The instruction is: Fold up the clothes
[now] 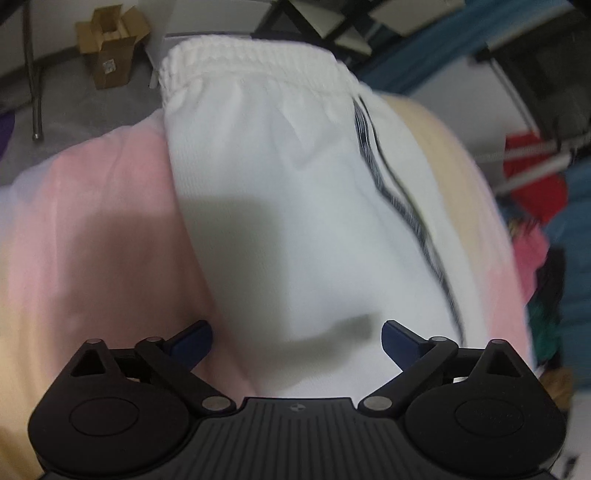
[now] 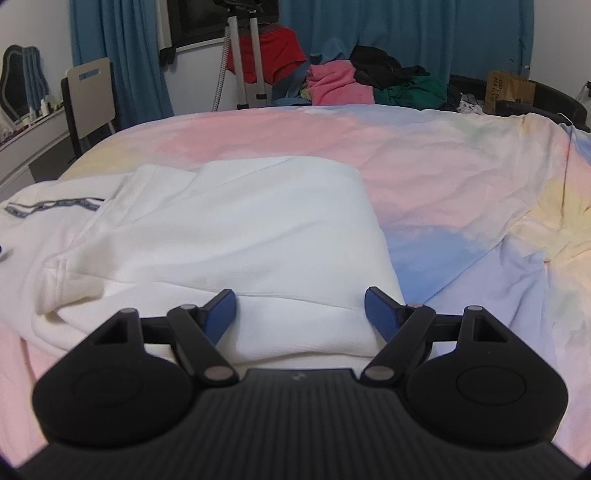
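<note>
White trousers (image 1: 288,192) with a dark side stripe (image 1: 402,206) and an elastic waistband (image 1: 255,61) lie on a pastel bedsheet (image 1: 96,236). My left gripper (image 1: 297,341) is open just above the cloth at its near end, holding nothing. In the right wrist view the same white garment (image 2: 236,229) lies partly folded, its striped part (image 2: 55,205) off to the left. My right gripper (image 2: 300,312) is open, its blue fingers (image 2: 221,308) on either side of the garment's near folded edge, not closed on it.
A pile of pink, green and black clothes (image 2: 369,83) sits at the bed's far edge. Blue curtains (image 2: 406,33), a tripod (image 2: 243,62) and a chair (image 2: 92,96) stand behind. A cardboard box (image 1: 110,48) is on the floor.
</note>
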Demonstrator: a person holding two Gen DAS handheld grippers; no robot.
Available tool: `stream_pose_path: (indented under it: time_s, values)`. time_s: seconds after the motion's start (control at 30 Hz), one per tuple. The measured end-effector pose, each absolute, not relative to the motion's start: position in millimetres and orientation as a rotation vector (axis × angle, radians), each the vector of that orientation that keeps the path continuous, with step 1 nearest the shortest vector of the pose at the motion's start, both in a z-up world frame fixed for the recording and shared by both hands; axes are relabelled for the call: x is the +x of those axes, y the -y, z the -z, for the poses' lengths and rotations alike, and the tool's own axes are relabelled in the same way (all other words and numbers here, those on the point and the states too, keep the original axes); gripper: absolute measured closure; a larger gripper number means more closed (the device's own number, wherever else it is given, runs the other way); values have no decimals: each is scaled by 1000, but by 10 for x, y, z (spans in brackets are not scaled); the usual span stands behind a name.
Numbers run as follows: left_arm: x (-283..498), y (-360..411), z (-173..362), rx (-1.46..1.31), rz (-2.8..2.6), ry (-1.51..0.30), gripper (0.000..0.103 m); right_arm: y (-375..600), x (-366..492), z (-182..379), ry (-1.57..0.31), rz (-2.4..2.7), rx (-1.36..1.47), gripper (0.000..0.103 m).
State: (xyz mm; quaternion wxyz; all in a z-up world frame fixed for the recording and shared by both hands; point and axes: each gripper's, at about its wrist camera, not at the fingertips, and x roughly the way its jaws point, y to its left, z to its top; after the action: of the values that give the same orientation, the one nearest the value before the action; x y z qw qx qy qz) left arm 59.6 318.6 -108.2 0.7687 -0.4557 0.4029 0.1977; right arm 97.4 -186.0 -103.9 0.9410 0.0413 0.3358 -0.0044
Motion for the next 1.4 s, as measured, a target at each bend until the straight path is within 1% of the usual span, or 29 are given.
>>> stream_pose_path:
  time_s: [0.1, 0.2, 0.3, 0.33, 0.4, 0.47, 0.5, 0.53, 0.57, 0.6, 0.7, 0.77, 0.87, 1.0, 1.03, 1.1, 1.2, 1.27, 1.33, 1.37, 1.4]
  values:
    - [577, -3313, 1063, -1036, -424, -789, 4, 1848, 982, 1025, -684, 20, 95, 24]
    - [558, -3440, 1043, -1081, -418, -702, 7, 1850, 999, 1029, -683, 25, 99, 24]
    - [539, -3568, 1024, -1124, -412, -615, 14, 1843, 1026, 1035, -684, 27, 100, 23]
    - [532, -3610, 1018, -1138, -410, -586, 19, 1839, 1038, 1038, -684, 28, 98, 23]
    - [541, -3664, 1006, -1165, -398, -532, 19, 1828, 1054, 1044, -684, 29, 91, 23]
    - [581, -3627, 1010, -1174, -383, -542, 19, 1816, 1067, 1050, -683, 31, 83, 23]
    - [622, -3588, 1031, -1157, -382, -582, 19, 1812, 1069, 1052, -682, 31, 80, 23]
    - [675, -3567, 1080, -1134, -392, -631, 23, 1811, 1064, 1050, -680, 32, 80, 23]
    - [722, -3550, 1127, -1119, -404, -671, 28, 1810, 1059, 1048, -678, 32, 81, 23]
    - [697, -3577, 1175, -1119, -409, -686, 30, 1809, 1054, 1047, -676, 32, 81, 23]
    - [655, -3603, 1234, -1143, -424, -648, 30, 1805, 1040, 1042, -671, 32, 81, 23]
    - [657, -3616, 1244, -1138, -436, -624, 33, 1803, 1030, 1039, -667, 32, 81, 23]
    - [665, -3637, 1252, -1124, -453, -589, 48, 1796, 1000, 1018, -649, 28, 88, 24]
    - [632, -3658, 1247, -1118, -469, -551, 58, 1765, 932, 960, -607, 0, 96, 25]
    - [618, -3655, 1238, -1122, -469, -545, 64, 1757, 935, 967, -610, -4, 93, 25]
    - [596, -3655, 1230, -1125, -465, -540, 68, 1751, 963, 1014, -638, -7, 90, 25]
    - [553, -3666, 1231, -1122, -466, -536, 69, 1728, 1004, 1100, -665, -7, 66, 25]
    - [567, -3677, 1252, -1134, -463, -541, 66, 1699, 1015, 1101, -664, -8, 52, 23]
    - [585, -3692, 1280, -1153, -450, -543, 64, 1698, 1014, 1100, -660, -11, 59, 23]
    - [596, -3699, 1285, -1152, -448, -540, 61, 1702, 1011, 1100, -657, -13, 66, 23]
    - [607, -3705, 1291, -1152, -445, -536, 60, 1709, 1008, 1099, -654, -14, 74, 23]
